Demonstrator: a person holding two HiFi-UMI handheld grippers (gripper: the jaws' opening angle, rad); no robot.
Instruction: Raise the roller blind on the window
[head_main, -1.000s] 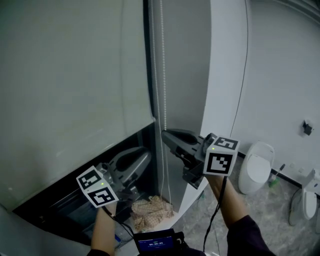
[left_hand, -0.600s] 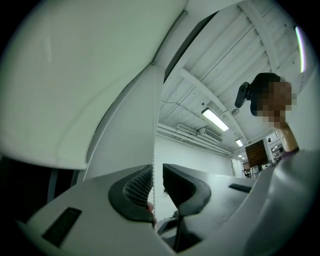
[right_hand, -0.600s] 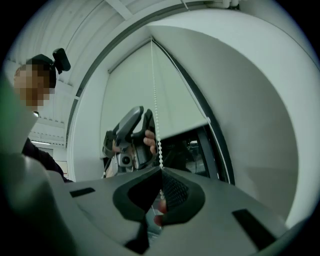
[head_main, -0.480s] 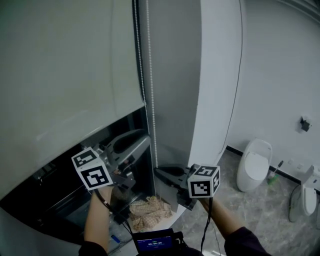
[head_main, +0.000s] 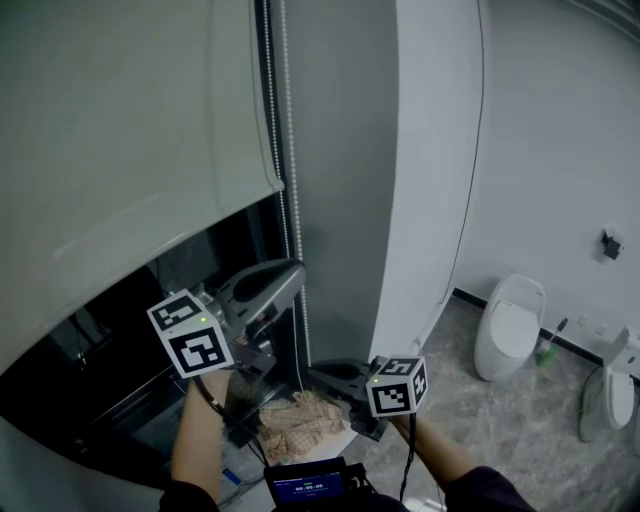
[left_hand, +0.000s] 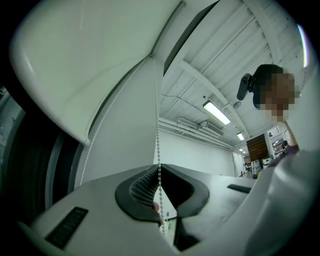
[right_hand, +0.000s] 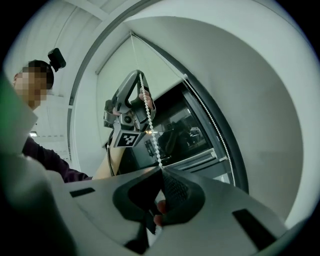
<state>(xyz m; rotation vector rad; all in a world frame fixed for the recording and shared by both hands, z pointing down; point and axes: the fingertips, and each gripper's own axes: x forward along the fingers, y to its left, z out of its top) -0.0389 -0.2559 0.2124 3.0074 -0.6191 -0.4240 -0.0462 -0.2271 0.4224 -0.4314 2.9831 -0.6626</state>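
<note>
Head view, left to right.

- Roller blind (head_main: 130, 130): pale, covers the upper left of the window. Bottom edge slants, lower at far left and higher toward the frame. Dark glass (head_main: 110, 380) is exposed below it.
- Left gripper (head_main: 297, 269): raised in front of the dark glass, pointing up and to the right, its marker cube low on the left. In the left gripper view its jaws are pinched together on the bead chain (left_hand: 158, 140). The beads run up from the jaw tips toward the top of the blind, and a short length hangs below the tips.
- Bead chain (head_main: 289, 150): doubled line hanging along the window frame, just right of the blind's edge.
- Right gripper (head_main: 312, 368): lower than the left one, pointing left toward the frame. In the right gripper view its jaws are clamped on the same chain (right_hand: 151, 132). The beads rise taut from its tips to the left gripper (right_hand: 142, 82) above.
- Crumpled cloth (head_main: 295, 420): on the sill below both grippers, patterned.
- Small lit screen (head_main: 308, 487): at the bottom edge.
- Grey pillar (head_main: 340, 170): right of the chain, then a white wall.
- Toilet (head_main: 510, 328): white, on the marbled floor at far right, well apart from the window.
</note>
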